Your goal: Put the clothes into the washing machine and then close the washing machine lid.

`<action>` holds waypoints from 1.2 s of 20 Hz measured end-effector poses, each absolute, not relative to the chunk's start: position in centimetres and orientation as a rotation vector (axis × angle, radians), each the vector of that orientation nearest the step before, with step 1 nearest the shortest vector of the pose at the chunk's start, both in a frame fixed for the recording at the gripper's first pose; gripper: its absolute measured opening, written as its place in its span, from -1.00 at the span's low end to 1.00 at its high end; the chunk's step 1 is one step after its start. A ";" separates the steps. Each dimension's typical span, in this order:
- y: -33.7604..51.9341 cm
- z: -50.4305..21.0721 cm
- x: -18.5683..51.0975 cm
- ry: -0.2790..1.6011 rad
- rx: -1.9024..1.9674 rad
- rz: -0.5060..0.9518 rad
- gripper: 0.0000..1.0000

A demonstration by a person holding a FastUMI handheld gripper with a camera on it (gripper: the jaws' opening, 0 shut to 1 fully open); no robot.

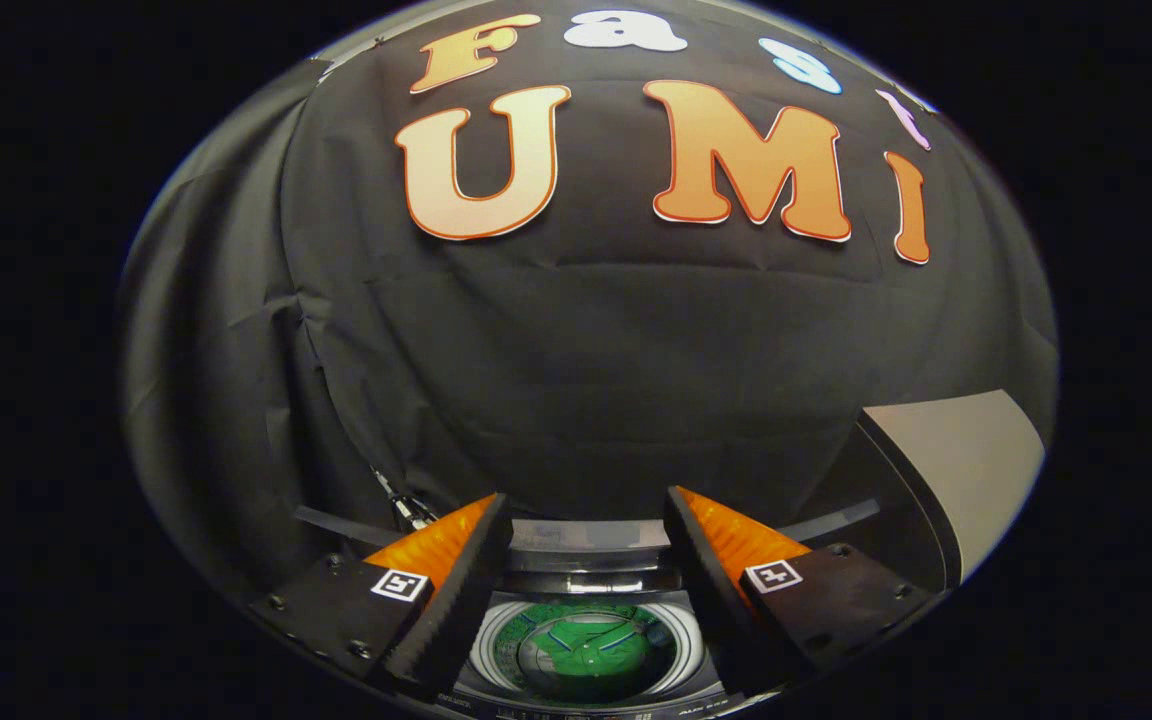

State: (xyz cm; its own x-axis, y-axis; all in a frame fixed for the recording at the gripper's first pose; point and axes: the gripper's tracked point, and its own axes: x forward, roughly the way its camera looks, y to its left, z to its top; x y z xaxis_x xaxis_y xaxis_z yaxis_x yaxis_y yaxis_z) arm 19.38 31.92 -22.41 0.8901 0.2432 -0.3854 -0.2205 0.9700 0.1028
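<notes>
Low in the frame, the jaws (pixel 586 515) stand wide apart, empty — poised over the washing machine (pixel 586 650) drum, where green clothes (pixel 591 655) lie.

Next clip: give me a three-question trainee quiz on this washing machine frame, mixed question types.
1. True or false: the handheld two-finger tool grips a garment.
2. The grey top-loading washing machine's round drum opening lies: A) between the fingers, below them; B) beyond the black cloth wall.
3. What colour shows inside the drum?

Key: 1. False; the fingers stand apart with nothing between them. 2. A. 3. Green, at the drum's bottom; whether that is clothing cannot be told.
</notes>
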 end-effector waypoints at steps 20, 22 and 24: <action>31.6 -40.4 12.3 0.748 0.170 0.233 0.96; 31.5 -40.8 12.4 0.760 0.159 0.230 0.96; 31.5 -39.7 12.4 0.742 0.159 0.235 0.96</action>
